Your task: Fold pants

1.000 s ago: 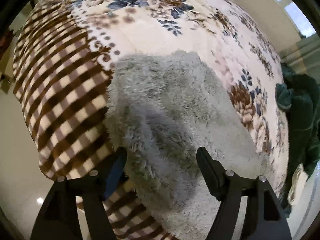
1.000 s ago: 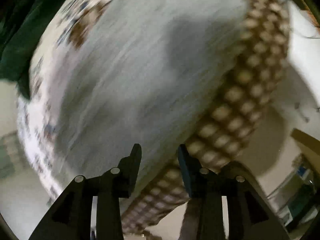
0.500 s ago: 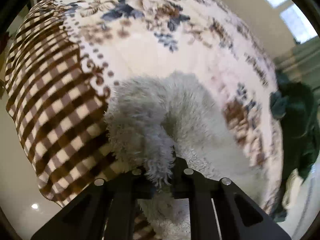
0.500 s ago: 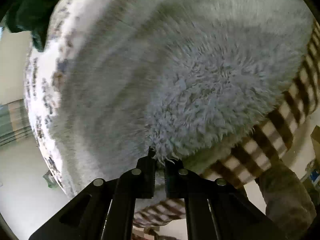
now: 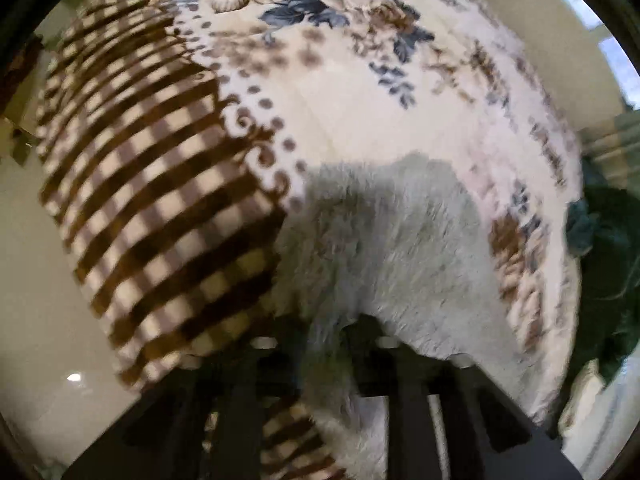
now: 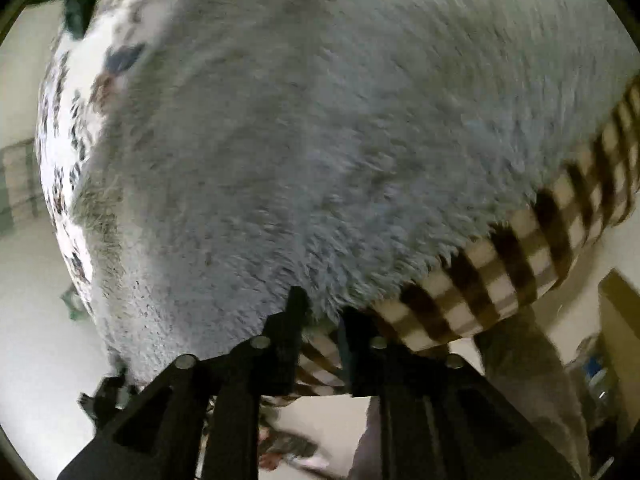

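The grey fleece pants (image 5: 400, 240) lie on a bed blanket (image 5: 360, 112) with flowers and a brown check border. My left gripper (image 5: 324, 344) points down at their near edge. Its jaws are opening, and a fold of fleece still stands between the fingers without being pinched. In the right wrist view the pants (image 6: 320, 120) fill most of the picture. My right gripper (image 6: 322, 316) sits at their lower edge, by the check border (image 6: 520, 248). Its jaws are opening too. Only the fleece fringe reaches the tips, and the blanket shows through the gap.
A dark green cloth (image 5: 608, 248) is heaped on the bed's right side, and it appears again at the top left of the right wrist view (image 6: 76, 16). Pale floor (image 5: 36, 280) lies beyond the bed edge. A person's trouser leg (image 6: 520, 380) stands close by the bed corner.
Both grippers came down onto the pants' edge and shut on the fleece half a second ago. Now both jaws have parted again. The right gripper swung from the bed edge onto the pants.
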